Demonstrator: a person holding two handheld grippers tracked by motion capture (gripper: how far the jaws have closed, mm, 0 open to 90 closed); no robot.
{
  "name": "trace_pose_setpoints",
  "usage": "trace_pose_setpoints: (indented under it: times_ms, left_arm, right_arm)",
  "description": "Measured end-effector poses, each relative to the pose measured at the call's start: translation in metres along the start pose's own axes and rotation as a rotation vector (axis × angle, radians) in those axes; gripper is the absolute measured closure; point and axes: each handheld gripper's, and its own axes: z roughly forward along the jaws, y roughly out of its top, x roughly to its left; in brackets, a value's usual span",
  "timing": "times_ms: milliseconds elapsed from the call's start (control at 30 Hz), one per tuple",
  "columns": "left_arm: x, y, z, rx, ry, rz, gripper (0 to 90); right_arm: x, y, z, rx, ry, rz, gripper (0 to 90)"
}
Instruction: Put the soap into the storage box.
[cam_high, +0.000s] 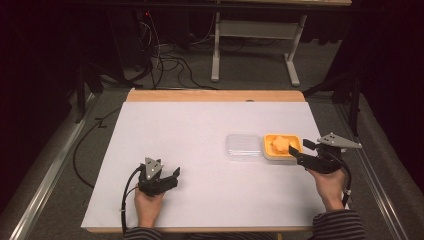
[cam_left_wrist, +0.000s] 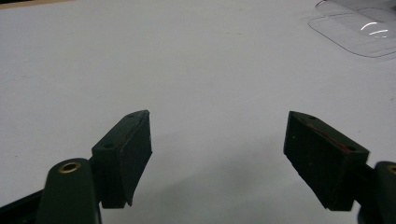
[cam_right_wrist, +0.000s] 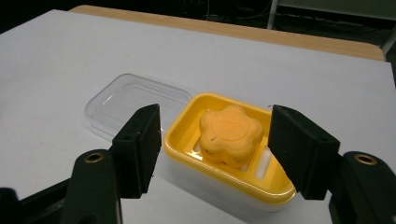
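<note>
- two grippers are at work, and the right gripper (cam_right_wrist: 215, 154) is the busy one: its jaws stand wide, one on each side of the yellow soap dish (cam_right_wrist: 187, 122), holding nothing yet.
- the orange soap (cam_right_wrist: 230, 133), shaped like a flower, sits in that dish near the right edge of the worktop (cam_high: 200, 150); the clear lid (cam_right_wrist: 135, 100) lies flat just beside the dish, on its left in the high view, touching or nearly so.
- the step in hand looks like a reach for the soap or the dish. if it is the soap, bring the pads down inside the yellow rim and close on the soap's sides, not on the rim.
- keep the gripper level, so that both pads meet the soap together; a one-sided touch could tip the dish or push it into the lid.
- the soap is likely slick and rounded, so squeeze low on its body and lift straight up.
- the left gripper (cam_left_wrist: 219, 154) rests well apart over bare worktop, jaws wide and empty; the lid's corner (cam_left_wrist: 359, 32) lies far ahead of it. it could steady the dish if it slides.
</note>
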Motion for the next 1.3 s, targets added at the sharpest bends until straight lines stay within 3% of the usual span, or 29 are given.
trace_pose_setpoints:
  times_ms: [600,867,1300]
  left_arm:
    - [0.000,0.000,-0.001,0.004,-0.013,0.000,22.1]
    - [0.000,0.000,-0.001,0.003,-0.009,-0.004,21.7]
    - [0.000,0.000,-0.002,-0.002,-0.021,0.000,21.3]
  right_arm:
    - [0.000,-0.012,-0.015,-0.053,0.008,0.026,36.2]
    - [0.009,-0.016,-0.012,-0.034,0.020,0.000,37.1]
    - [0.012,-0.032,-0.017,-0.043,0.024,0.024,37.1]
